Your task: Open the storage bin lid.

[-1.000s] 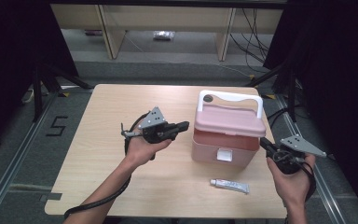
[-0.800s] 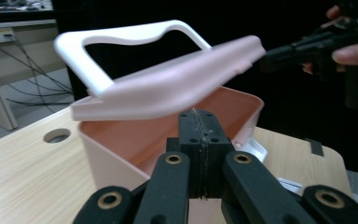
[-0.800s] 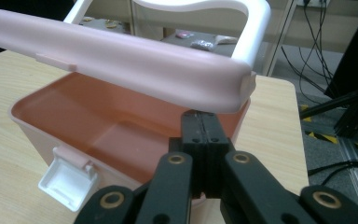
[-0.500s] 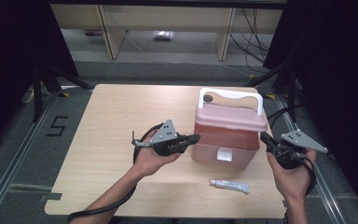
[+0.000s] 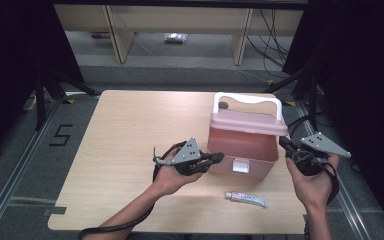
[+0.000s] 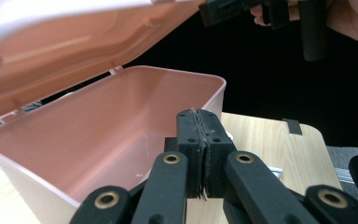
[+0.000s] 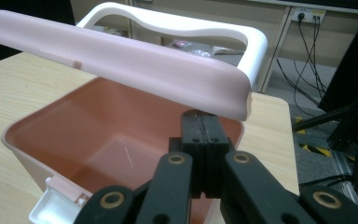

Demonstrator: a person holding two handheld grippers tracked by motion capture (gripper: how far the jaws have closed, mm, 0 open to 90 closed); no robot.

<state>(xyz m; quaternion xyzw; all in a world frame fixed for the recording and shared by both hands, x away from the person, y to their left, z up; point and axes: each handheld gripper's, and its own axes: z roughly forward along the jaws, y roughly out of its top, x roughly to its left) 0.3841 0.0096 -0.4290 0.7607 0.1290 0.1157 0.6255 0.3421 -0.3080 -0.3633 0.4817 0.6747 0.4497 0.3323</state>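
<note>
1. A pink box (image 5: 242, 147) stood on the wooden table (image 5: 125, 130), right of its middle, with its lid (image 5: 247, 122) propped partly up and its white handle (image 5: 249, 100) behind the lid
2. The box was empty inside, as both gripper views showed, and its white latch (image 5: 239, 165) hung loose at the front wall
3. The left gripper (image 5: 219, 157) lay level at the box's front left corner, its jaws pressed together on nothing
4. The right gripper (image 5: 283, 142) sat at the box's right end, just under the lid's edge, jaws likewise closed and empty; whether it touched the lid I could not tell
5. A small white tube (image 5: 246, 199) lay on the table in front of the box, apart from both grippers
6. The step in hand looked like the opening of the box, with the lid only part-way up
7. The next move probably called for raising the lid fully, then parting one gripper's jaws to pick up the tube and place it inside
</note>
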